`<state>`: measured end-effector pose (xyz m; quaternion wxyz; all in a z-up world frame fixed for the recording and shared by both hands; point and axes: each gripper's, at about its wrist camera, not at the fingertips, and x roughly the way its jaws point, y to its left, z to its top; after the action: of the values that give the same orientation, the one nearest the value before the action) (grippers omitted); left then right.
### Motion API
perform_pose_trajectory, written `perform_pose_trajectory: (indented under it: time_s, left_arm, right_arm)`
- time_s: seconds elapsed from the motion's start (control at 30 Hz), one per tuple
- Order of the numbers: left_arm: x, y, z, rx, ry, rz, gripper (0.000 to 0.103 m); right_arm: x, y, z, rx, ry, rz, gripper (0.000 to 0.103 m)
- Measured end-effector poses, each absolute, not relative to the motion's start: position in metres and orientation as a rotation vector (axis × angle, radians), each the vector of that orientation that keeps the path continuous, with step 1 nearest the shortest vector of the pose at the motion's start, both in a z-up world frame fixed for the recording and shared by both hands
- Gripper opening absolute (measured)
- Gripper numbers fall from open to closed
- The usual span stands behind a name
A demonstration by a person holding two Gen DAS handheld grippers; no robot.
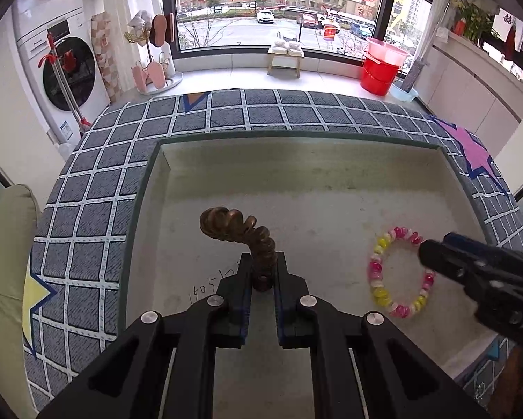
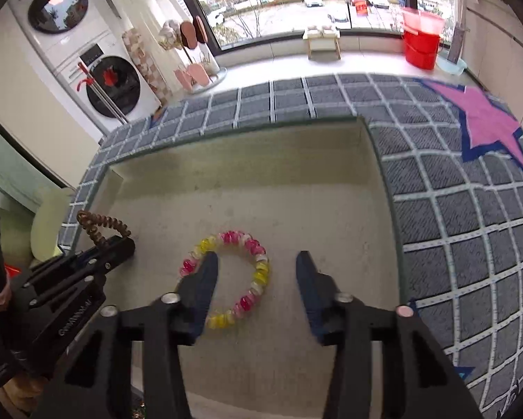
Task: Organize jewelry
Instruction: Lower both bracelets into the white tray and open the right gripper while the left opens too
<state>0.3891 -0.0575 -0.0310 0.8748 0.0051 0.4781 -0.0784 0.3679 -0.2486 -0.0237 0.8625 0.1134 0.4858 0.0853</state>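
Note:
My left gripper (image 1: 263, 262) is shut on a brown beaded bracelet (image 1: 237, 232), which sticks up and curls to the left above the shallow beige tray (image 1: 296, 164). It also shows in the right wrist view (image 2: 101, 227), held by the left gripper (image 2: 122, 241). A pink, yellow and white beaded bracelet (image 2: 258, 272) lies flat on the tray floor (image 1: 376, 272). My right gripper (image 2: 256, 265) is open just above it, with its left finger over the ring's left side. In the left wrist view the right gripper's tip (image 1: 432, 249) is at the ring's right edge.
The tray rests on a grey checked cloth with a pink star (image 2: 485, 118) and a yellow star (image 1: 34, 296). Beyond the table are stacked washing machines (image 1: 62, 63), a small stool (image 1: 285, 57) and red buckets (image 1: 380, 70) by the window.

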Motion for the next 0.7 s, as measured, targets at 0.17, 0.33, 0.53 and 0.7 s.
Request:
perform_pose_trajectory:
  time_s: [0.17,0.33,0.53,0.7]
  left_arm:
    - [0.385,-0.060,-0.026,0.027,0.980,-0.184,0.025]
    - [0.391,-0.059,-0.033,0.025,1.006,-0.187,0.025]
    - [0.393,-0.061,-0.031,0.032,1.005,-0.194,0.025]
    - [0.389,-0.061,-0.022,0.026,0.979,-0.207,0.103]
  right_arm:
    - [0.356,-0.256,0.002,0.256,0.963,0.173,0.057]
    - [0.342,-0.260,0.019,0.260,0.937,0.159,0.061]
    - [0.328,-0.261,0.029,0.271,0.942,0.157,0.061]
    - [0.319,-0.263,0.035,0.283,0.934,0.159,0.061]
